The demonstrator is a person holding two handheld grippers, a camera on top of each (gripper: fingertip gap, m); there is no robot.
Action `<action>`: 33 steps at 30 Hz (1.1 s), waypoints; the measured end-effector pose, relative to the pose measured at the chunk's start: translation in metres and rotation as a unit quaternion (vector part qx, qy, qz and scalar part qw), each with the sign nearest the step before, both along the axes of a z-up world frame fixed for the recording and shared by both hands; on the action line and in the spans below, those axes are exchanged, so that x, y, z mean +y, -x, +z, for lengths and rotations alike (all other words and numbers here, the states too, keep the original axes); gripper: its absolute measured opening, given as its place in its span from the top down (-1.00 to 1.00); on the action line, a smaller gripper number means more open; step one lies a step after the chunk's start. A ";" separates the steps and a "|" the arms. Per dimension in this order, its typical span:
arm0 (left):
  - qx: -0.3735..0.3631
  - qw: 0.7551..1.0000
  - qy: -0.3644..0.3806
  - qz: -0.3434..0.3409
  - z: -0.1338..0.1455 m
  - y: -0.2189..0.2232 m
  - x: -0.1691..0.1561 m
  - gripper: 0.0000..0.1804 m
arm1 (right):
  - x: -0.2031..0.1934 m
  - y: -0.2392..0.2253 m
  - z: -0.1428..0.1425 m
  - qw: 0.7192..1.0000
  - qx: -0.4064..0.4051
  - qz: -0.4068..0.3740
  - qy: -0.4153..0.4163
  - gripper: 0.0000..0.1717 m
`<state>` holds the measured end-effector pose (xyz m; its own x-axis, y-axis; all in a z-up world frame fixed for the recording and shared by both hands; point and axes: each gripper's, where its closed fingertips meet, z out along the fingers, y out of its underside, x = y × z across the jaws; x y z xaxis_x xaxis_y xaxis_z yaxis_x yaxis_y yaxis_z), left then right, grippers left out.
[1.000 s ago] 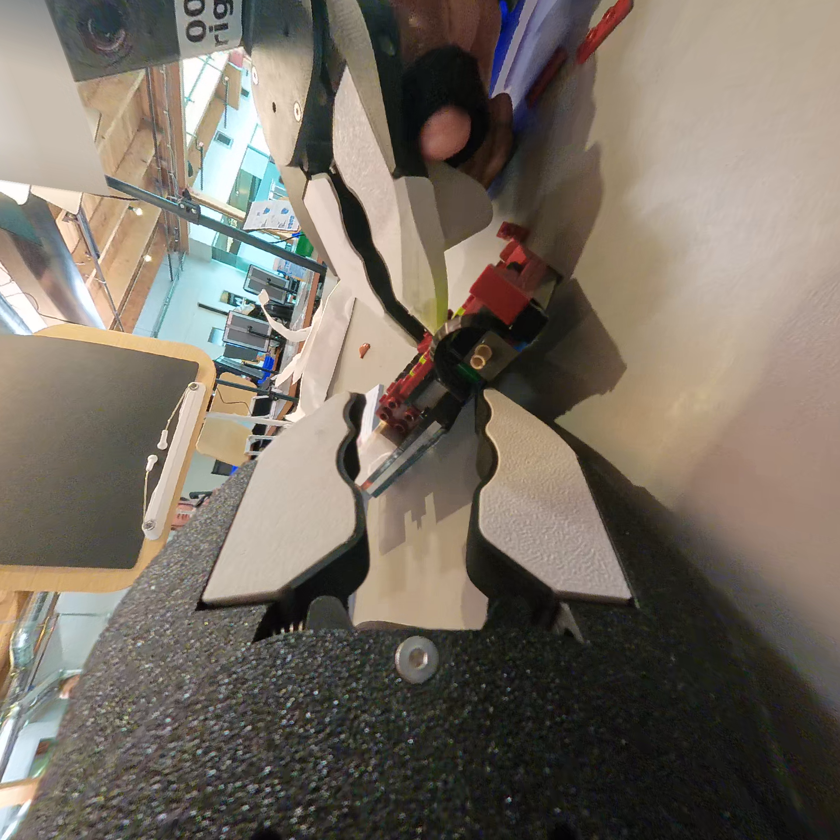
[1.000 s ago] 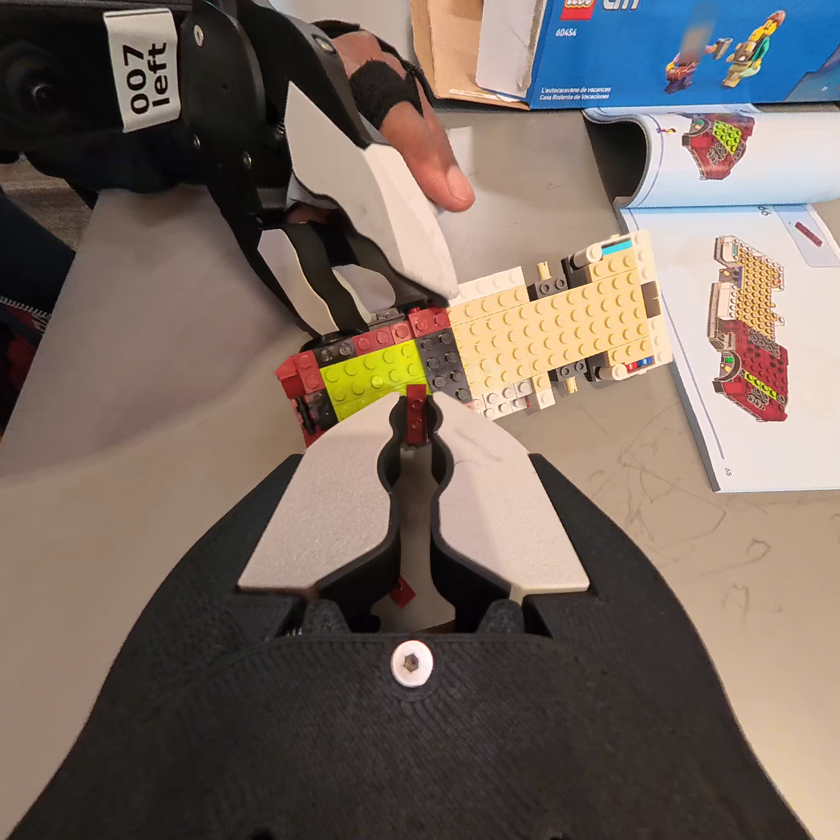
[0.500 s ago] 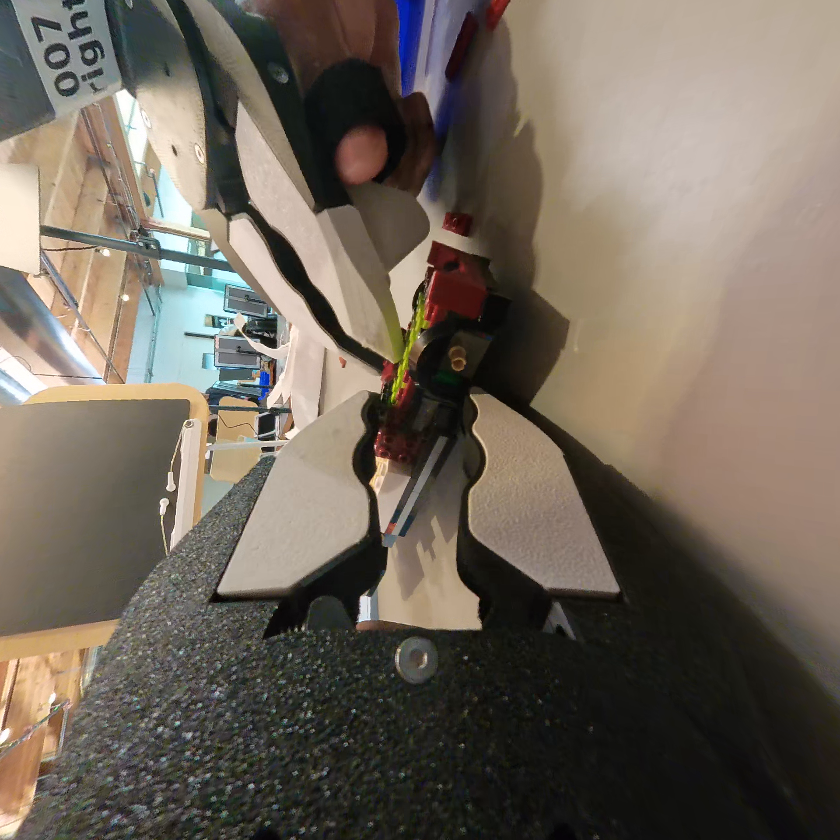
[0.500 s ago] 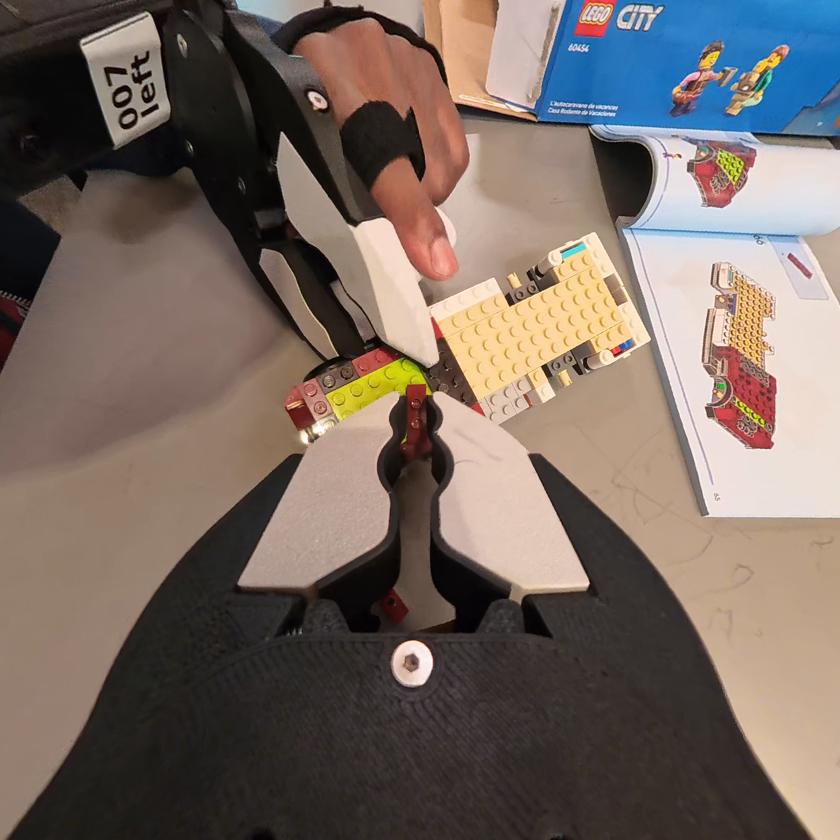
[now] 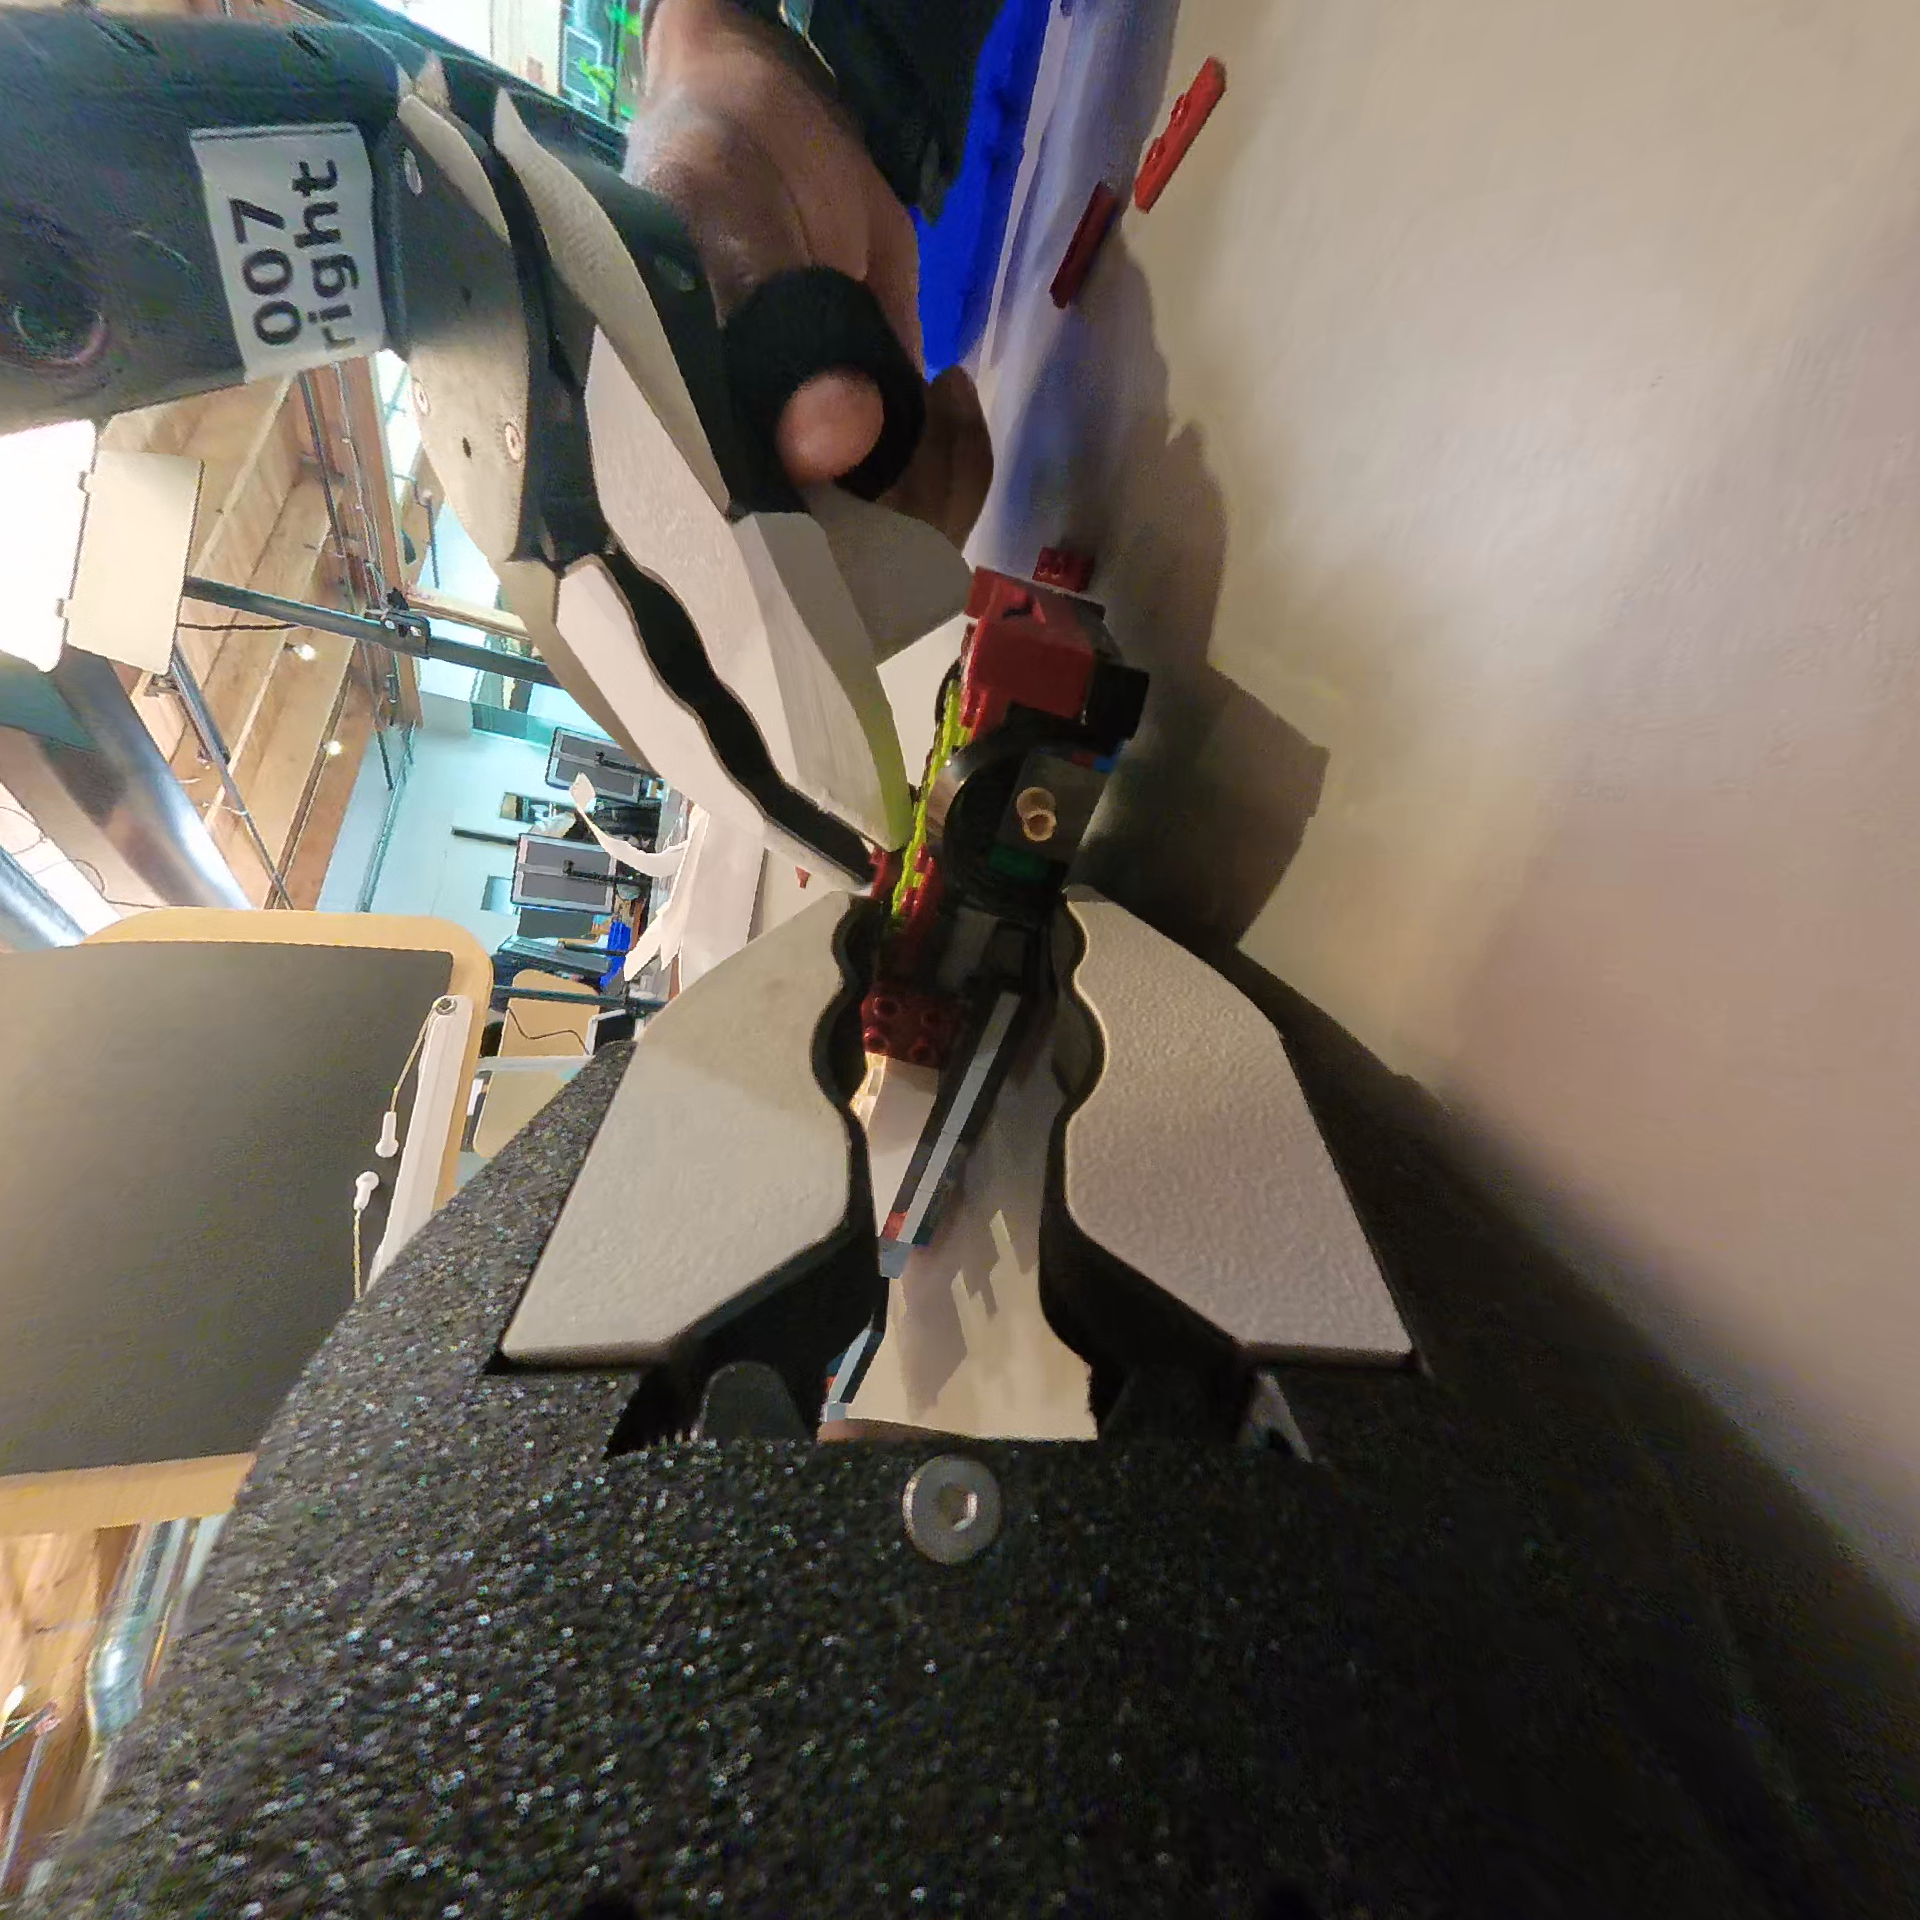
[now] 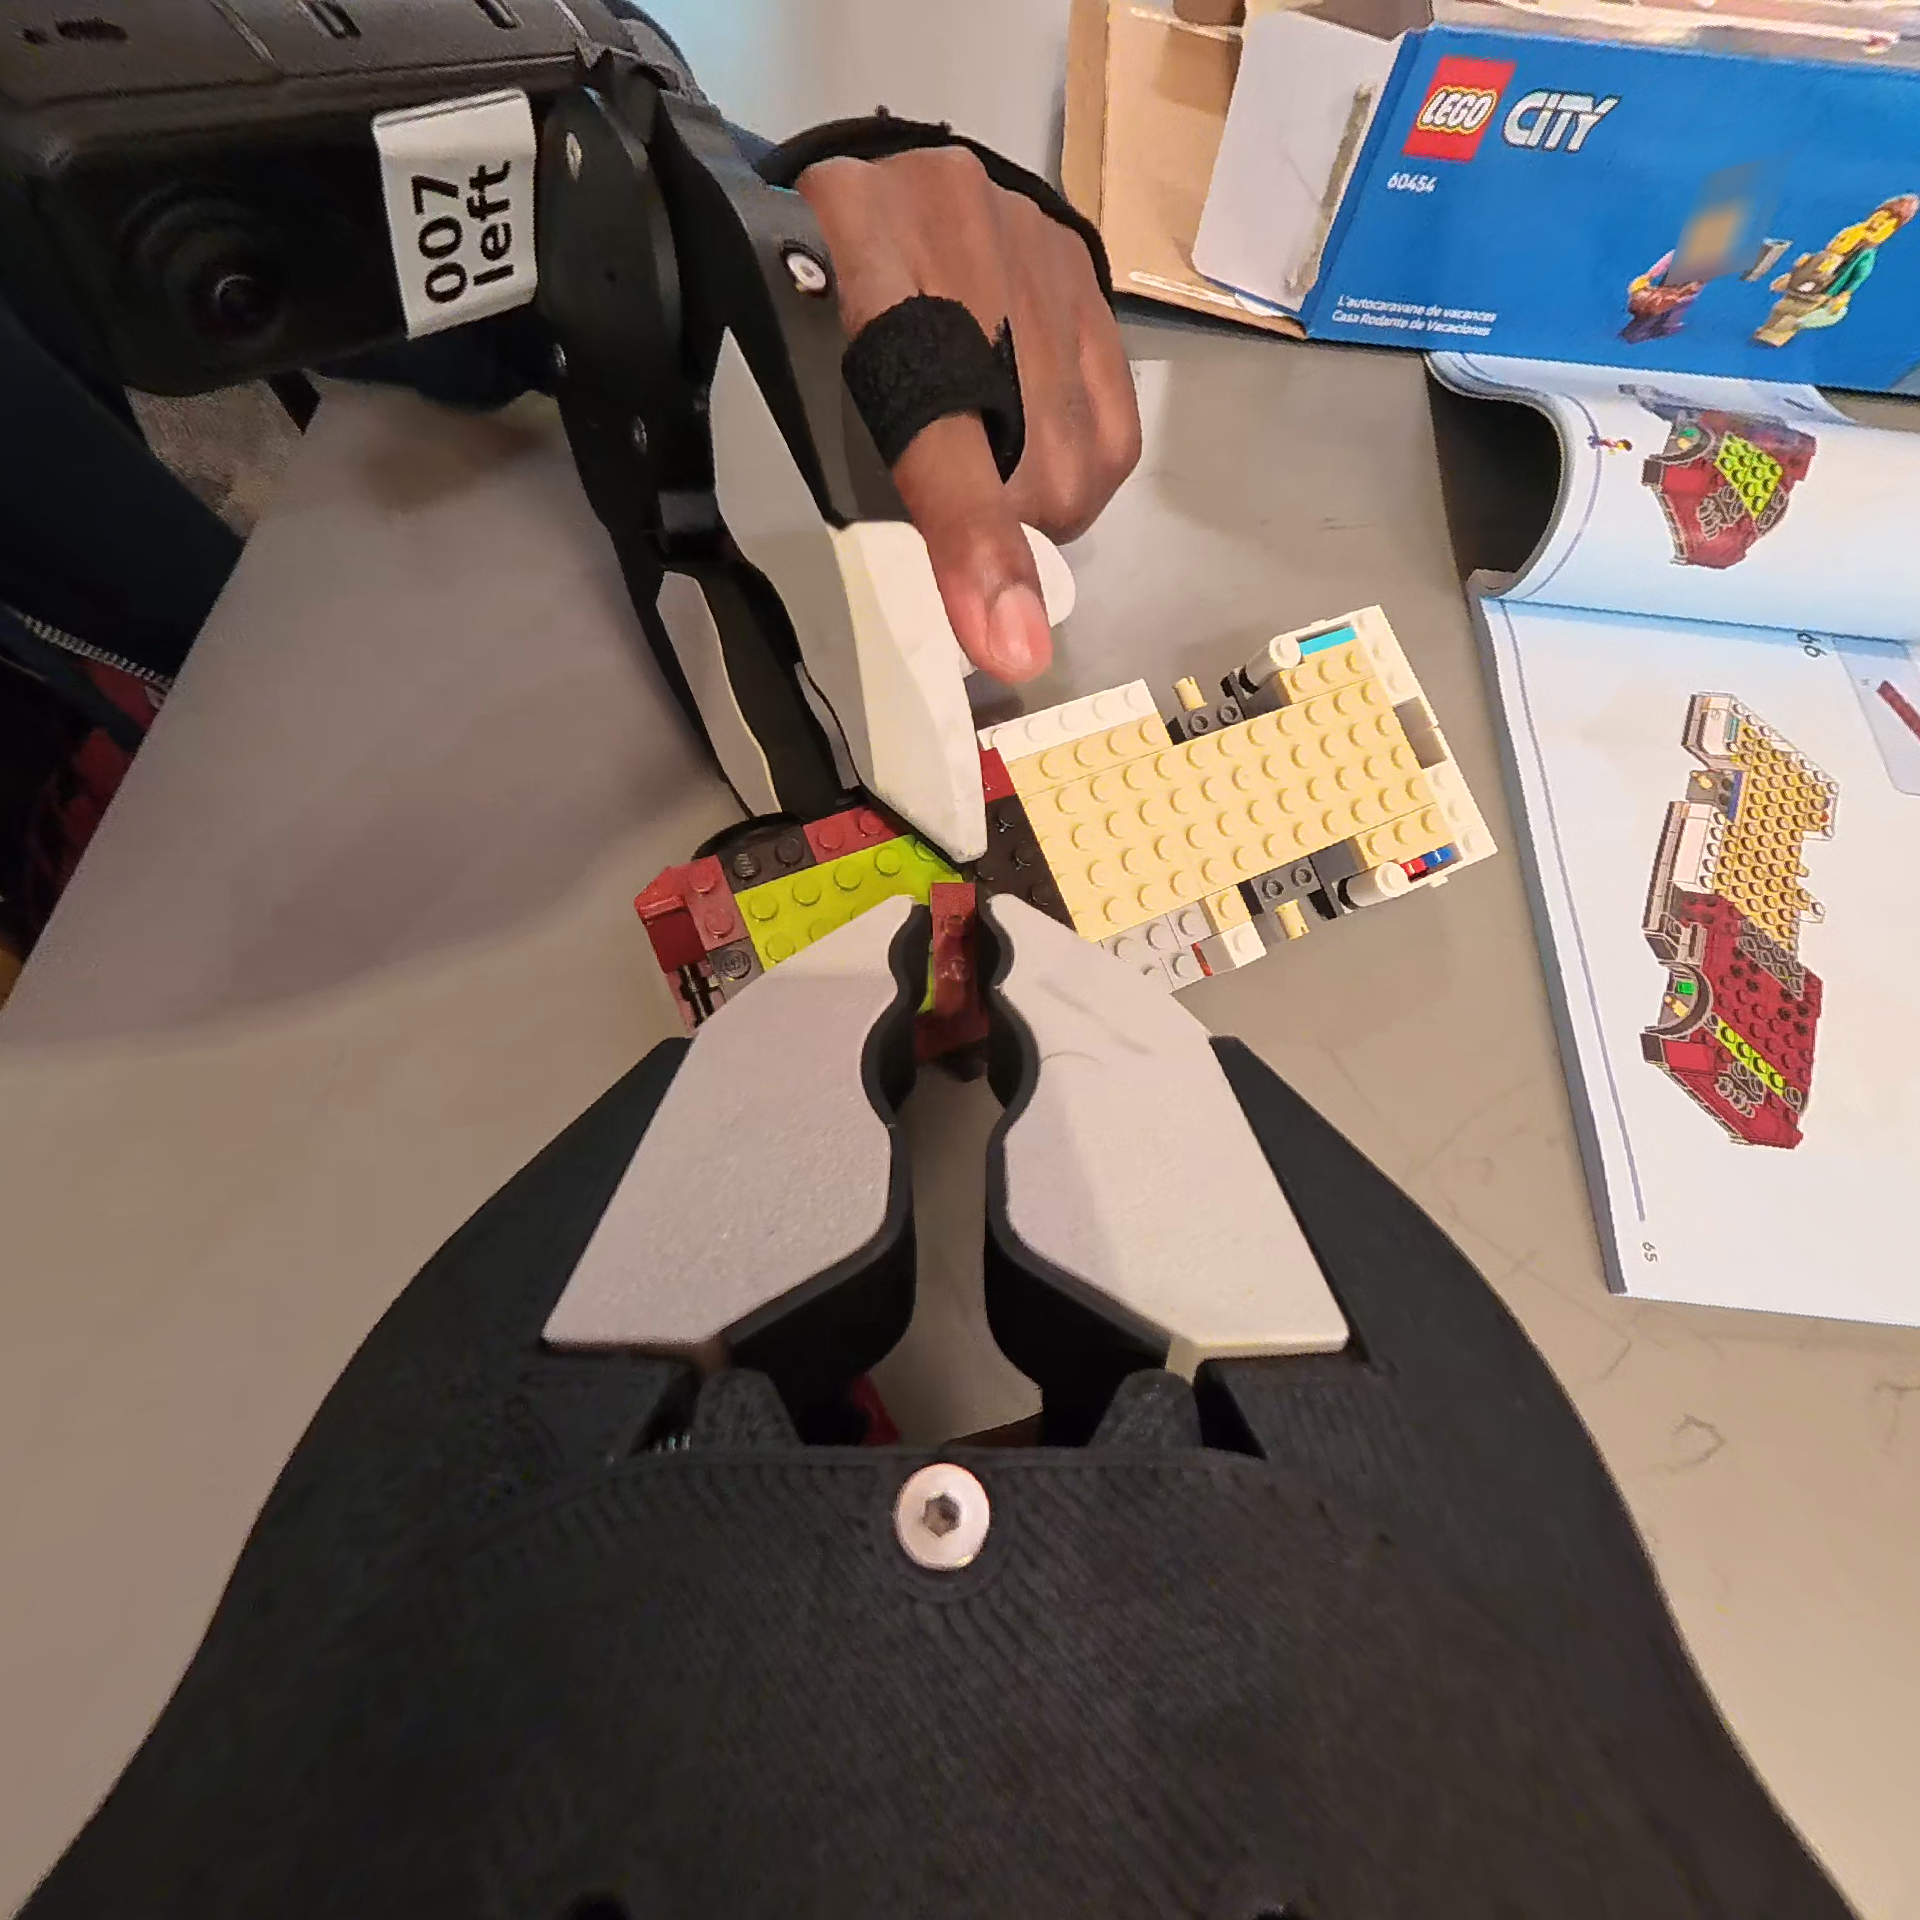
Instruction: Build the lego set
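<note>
Left gripper (image 5: 951, 925) fingers clamp the brick model's (image 6: 1226, 800) near-left end; right gripper (image 6: 951, 914) fingers pinch a dark-red piece (image 6: 951, 966) against it.

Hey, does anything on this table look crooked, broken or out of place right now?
Nothing looks broken or spilled. The brick model lies at a slant to the instruction booklet, held at its dark-red and lime end by the left tongs. The right tongs pinch a small dark-red piece edge-on above it.
</note>
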<state>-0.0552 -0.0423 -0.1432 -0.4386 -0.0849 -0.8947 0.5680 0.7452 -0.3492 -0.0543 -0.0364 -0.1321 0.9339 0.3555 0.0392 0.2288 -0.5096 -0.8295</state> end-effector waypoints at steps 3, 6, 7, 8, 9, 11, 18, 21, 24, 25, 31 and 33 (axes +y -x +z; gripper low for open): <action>0.005 1.000 0.007 -0.004 0.000 0.000 0.000 0.63 | 0.001 -0.001 0.000 1.000 0.005 -0.002 -0.004 0.89; 0.009 1.000 0.012 -0.005 0.000 0.001 0.000 0.63 | 0.002 -0.003 0.001 1.000 0.009 -0.005 -0.008 0.87; 0.010 1.000 0.013 -0.005 0.000 0.001 0.000 0.63 | 0.002 -0.003 0.001 1.000 0.008 -0.006 -0.010 0.87; 0.010 1.000 0.014 -0.005 0.000 0.001 0.000 0.63 | 0.002 -0.003 0.002 1.000 0.006 -0.007 -0.013 0.86; 0.011 1.000 0.016 -0.004 0.000 0.000 0.000 0.63 | 0.001 -0.004 0.002 1.000 0.004 -0.009 -0.016 0.86; 0.013 1.000 0.017 -0.003 0.000 0.000 0.001 0.63 | -0.001 -0.006 0.005 1.000 0.002 -0.015 -0.023 0.84; 0.016 1.000 0.024 -0.001 0.001 0.000 0.001 0.64 | -0.008 -0.013 0.013 0.998 -0.001 -0.040 -0.051 0.73; 0.015 1.000 0.026 0.001 0.001 0.000 0.001 0.63 | -0.015 -0.020 0.009 0.997 -0.016 -0.060 -0.040 0.70; 0.015 1.000 0.027 0.002 0.001 0.000 0.002 0.64 | -0.022 -0.023 0.004 0.996 -0.045 -0.067 -0.025 0.68; 0.016 0.999 0.028 0.003 0.001 0.000 0.002 0.63 | -0.024 -0.023 0.002 0.996 -0.047 -0.070 -0.019 0.68; 0.016 0.999 0.028 0.003 0.002 0.000 0.002 0.63 | -0.027 -0.022 -0.008 0.997 0.005 -0.072 0.015 0.65; 0.017 0.999 0.028 0.004 0.002 0.000 0.002 0.63 | -0.027 -0.020 -0.009 0.997 0.013 -0.068 0.020 0.65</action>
<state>-0.0551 -0.0402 -0.1415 -0.4670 -0.1371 -0.8736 0.5502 0.7283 -0.4084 -0.0339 -0.0638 -0.1412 0.9742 0.2257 0.0019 0.1331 -0.5677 -0.8124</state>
